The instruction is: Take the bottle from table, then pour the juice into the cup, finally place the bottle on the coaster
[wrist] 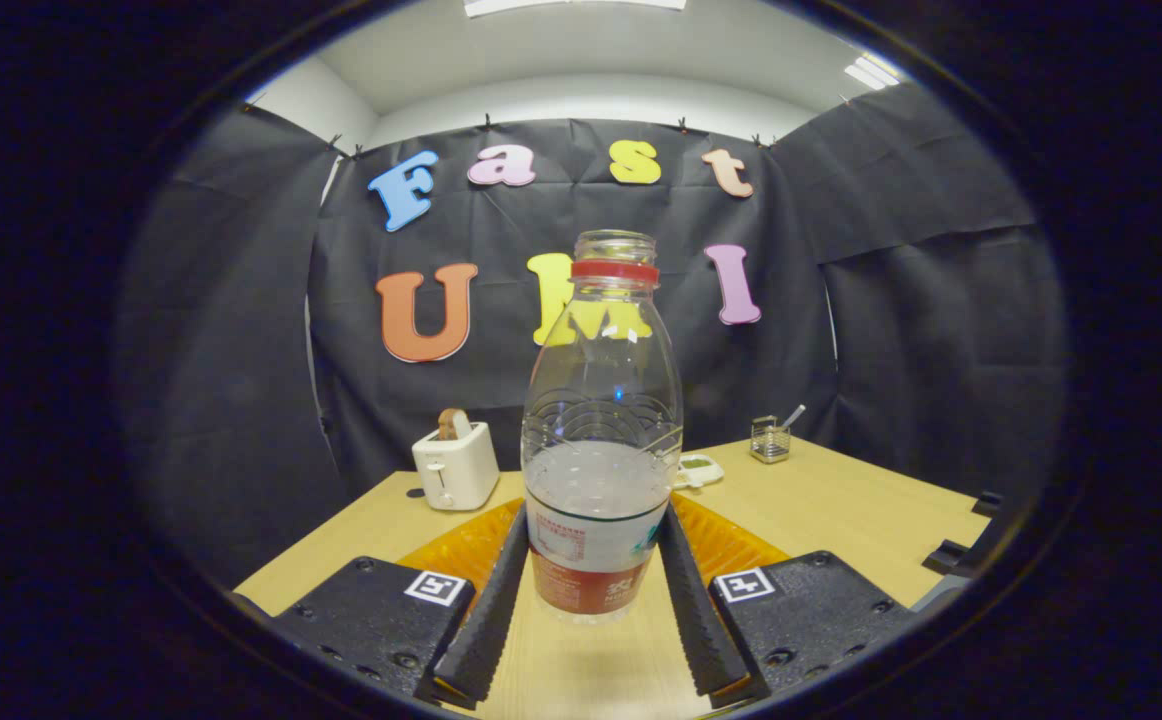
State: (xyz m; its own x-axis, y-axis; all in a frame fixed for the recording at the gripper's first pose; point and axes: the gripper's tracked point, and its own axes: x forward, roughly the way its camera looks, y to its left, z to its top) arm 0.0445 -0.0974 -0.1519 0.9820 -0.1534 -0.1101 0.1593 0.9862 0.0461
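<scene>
While gripper [593, 535] clasps bottle [601, 440] (uncapped), toaster [455, 464] beyond, wire basket [770, 439].

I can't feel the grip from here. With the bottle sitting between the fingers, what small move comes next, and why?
Probably lift the bottle straight up a little. It stands upright and uncapped between the gripper, both fingers pressing its lower sides, with liquid inside, so a level lift off the table avoids spilling.

The bottle [601, 440] is clear, glossy plastic with a smooth paper-like label; the gripper [593, 540] fingers pressing its sides carry ribbed, matt pads; the table [841, 510] is smooth pale wood; near its far edge, a glossy plastic toaster [455, 465] and a wire-mesh metal holder [770, 440].
</scene>
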